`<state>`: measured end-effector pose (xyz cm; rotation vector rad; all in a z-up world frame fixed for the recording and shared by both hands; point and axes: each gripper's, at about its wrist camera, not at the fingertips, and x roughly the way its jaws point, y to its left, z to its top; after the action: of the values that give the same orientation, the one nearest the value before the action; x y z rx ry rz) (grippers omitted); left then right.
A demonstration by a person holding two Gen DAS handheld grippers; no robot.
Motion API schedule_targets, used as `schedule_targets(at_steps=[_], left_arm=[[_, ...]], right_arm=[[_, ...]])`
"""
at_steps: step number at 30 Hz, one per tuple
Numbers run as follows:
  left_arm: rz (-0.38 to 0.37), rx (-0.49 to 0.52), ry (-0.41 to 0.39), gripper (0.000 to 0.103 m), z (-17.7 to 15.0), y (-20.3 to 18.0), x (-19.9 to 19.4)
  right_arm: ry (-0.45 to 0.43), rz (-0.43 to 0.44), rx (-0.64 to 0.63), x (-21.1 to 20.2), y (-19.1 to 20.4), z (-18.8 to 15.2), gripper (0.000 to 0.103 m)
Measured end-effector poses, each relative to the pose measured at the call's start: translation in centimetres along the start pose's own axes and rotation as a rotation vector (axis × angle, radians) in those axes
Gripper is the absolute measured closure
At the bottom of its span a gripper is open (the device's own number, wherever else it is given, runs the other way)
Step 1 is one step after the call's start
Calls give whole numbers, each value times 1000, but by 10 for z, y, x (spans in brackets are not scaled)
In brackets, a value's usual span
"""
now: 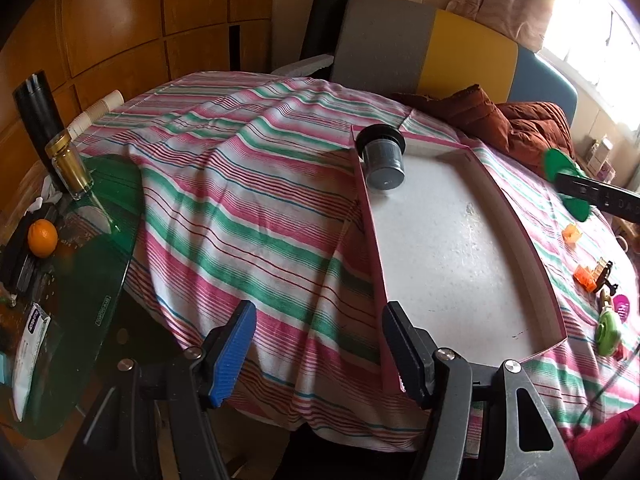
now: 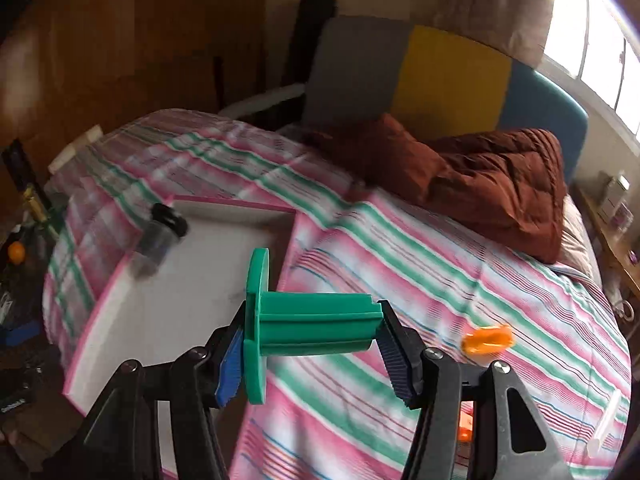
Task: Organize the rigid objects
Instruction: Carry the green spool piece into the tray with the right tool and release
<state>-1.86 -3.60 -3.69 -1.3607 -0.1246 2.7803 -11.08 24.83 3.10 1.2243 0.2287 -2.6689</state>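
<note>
Bedroom with wood-panelled wall and a bed under a pink, green and white striped sheet (image 1: pixel 240 184); rust-brown quilt (image 2: pixel 500 184) bunched near the headboard. A shallow white tray with pink rim (image 1: pixel 452 248) lies on the sheet. Inside it, at the far left corner, a dark cylindrical jar with black lid (image 1: pixel 382 160) lies tipped on its side against the tray wall.

Right gripper (image 2: pixel 310 328) is clamped on a green plastic spool (image 2: pixel 316 326), pads pressing its two ends, round flange at the left pad; spool sits crosswise above the tray's right edge, off the sheet. The right wrist view is motion-blurred.

Left gripper (image 1: pixel 316 352) has jaws apart, nothing between them, hanging over the sheet at the tray's near left rim.

Small orange pieces (image 1: pixel 582 272) and a green roller (image 1: pixel 610 330) lie on the sheet right of the tray. Glass side table (image 1: pixel 80 280) at left holds an orange fruit (image 1: pixel 42 237) and a gold-capped bottle (image 1: pixel 72 172).
</note>
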Motion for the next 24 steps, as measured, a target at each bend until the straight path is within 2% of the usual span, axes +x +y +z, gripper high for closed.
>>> schedule_targets(at_steps=[5,8,12,18,24], left_arm=[[-2,-29,1,37,-1,10,0],[-1,-47,4,37,-1,16,1],[-2,-66,3,37,-2,24,1],[-6,-84,12,37,-5,28,4],[-16,-74,14,37,-8,24,3]], right_arm=[[67,126,-63,29,66,8,43],[126,173,-46,54,94,10,43],[208,186,-59,85,123,6,43],[212,193,2,109,137,9,43],[189,229,27,106,138,10,39]])
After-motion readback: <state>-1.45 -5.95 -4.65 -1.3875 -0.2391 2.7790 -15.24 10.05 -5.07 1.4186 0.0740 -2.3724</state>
